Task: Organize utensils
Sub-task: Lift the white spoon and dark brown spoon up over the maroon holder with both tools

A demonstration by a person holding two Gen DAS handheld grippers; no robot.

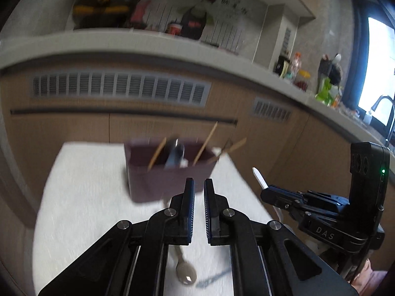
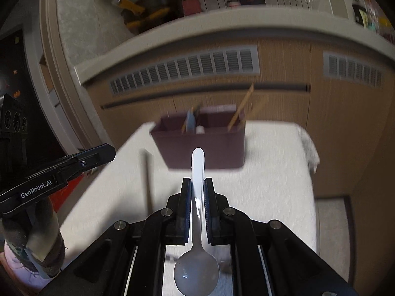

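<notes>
Your right gripper (image 2: 197,180) is clamped on the white spoon (image 2: 197,222), handle forward, bowl hanging back beneath the fingers. Your left gripper (image 1: 199,181) is closed with nothing between its pads; a beige spoon (image 1: 185,271) lies on the white table (image 1: 86,197) under it. Ahead, the maroon caddy (image 2: 200,148) holds chopsticks (image 2: 240,108) and other utensils, near the table's far edge.
</notes>
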